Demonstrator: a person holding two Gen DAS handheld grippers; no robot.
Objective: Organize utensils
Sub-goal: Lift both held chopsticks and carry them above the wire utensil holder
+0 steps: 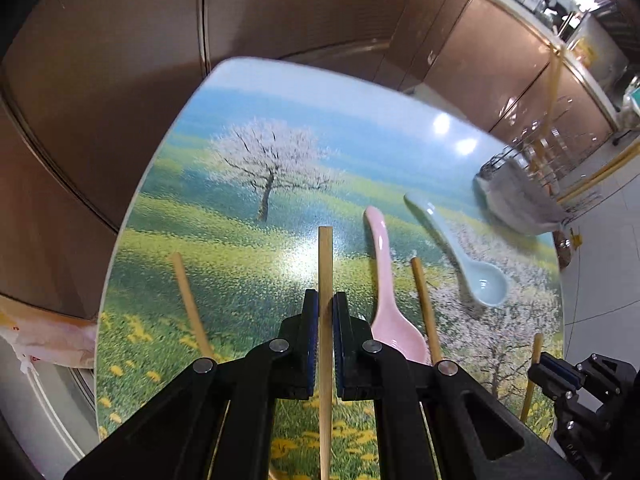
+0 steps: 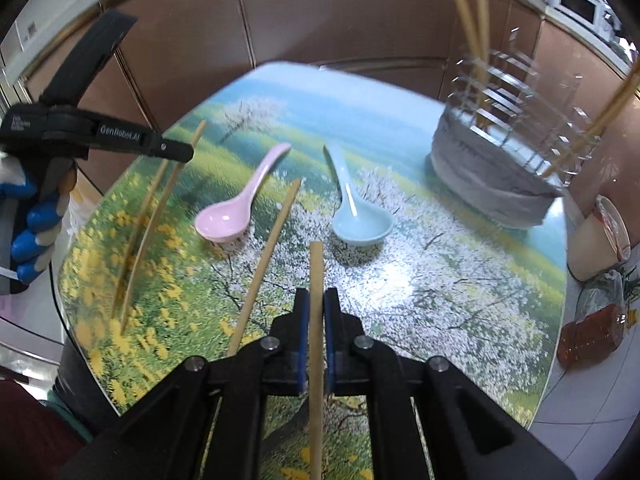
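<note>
Glossy table (image 1: 280, 92), wooden chopsticks (image 1: 326, 256)

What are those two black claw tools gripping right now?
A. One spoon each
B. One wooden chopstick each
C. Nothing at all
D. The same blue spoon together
B: each tool's jaws are shut on a chopstick, the left gripper on one chopstick, the right gripper on another, while the pink spoon and blue spoon lie on the table.

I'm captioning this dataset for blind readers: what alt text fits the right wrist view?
The right gripper is shut on a wooden chopstick above a table printed with blossoming trees. Ahead lie a pink spoon, a blue spoon and a loose chopstick; a utensil rack stands far right.
</note>
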